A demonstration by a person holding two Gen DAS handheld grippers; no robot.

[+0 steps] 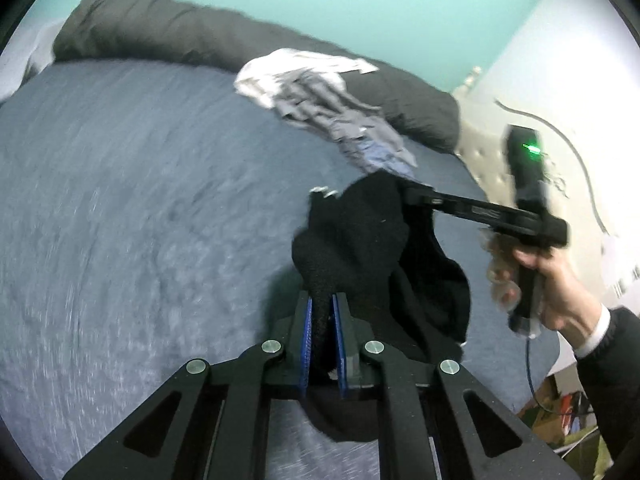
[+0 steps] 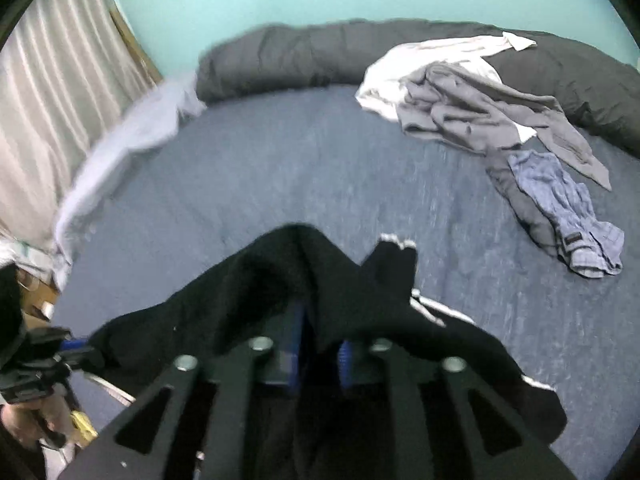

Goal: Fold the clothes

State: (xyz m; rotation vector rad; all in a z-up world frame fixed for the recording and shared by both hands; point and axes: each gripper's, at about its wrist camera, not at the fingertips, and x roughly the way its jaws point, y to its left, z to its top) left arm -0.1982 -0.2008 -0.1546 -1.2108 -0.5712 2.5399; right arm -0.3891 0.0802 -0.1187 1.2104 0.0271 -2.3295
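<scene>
Holding a black knitted garment [image 1: 360, 236] bunched in the air above the blue-grey bed sheet [image 1: 140, 184] — left gripper [image 1: 322, 312] pinching one part, right gripper [image 2: 320, 344] clamping another. Best drawing both apart evenly, keeping tension — clearing the crumpled grey, white and checked clothes pile [image 2: 480, 112].

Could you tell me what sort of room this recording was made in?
Most likely a bedroom: a bed with a blue sheet, a dark rolled duvet along its far edge, and loose clothes piled on it.

Black garment [image 2: 280, 300] hides right gripper [image 2: 316, 360] tips; seemingly closed.
</scene>
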